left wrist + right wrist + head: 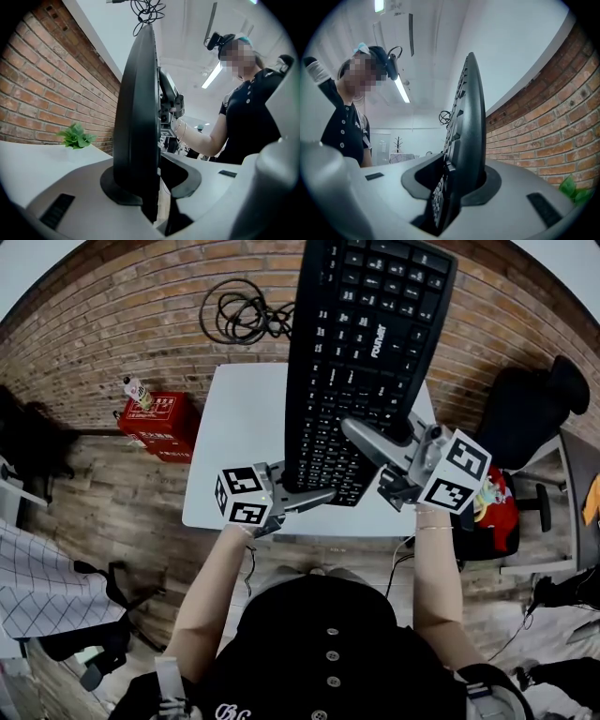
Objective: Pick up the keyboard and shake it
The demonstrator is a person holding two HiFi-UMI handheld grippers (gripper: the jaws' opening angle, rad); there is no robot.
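Left gripper (314,496): clamped on the keyboard's (366,343) near left edge.
Right gripper (380,454): pinching its right edge.
Keyboard position: held in the air above the white table (234,427), keys facing the person.
Progress: pickup looks done; shaking still to do.
Writing: white brand print, seemingly "Founder"; red box (159,423) label unreadable.

one keyboard (366,362), two tongs (326,494) (358,434), one table (234,427), one red box (157,423)

Raised keyboard (366,352) over table (234,446), left side free
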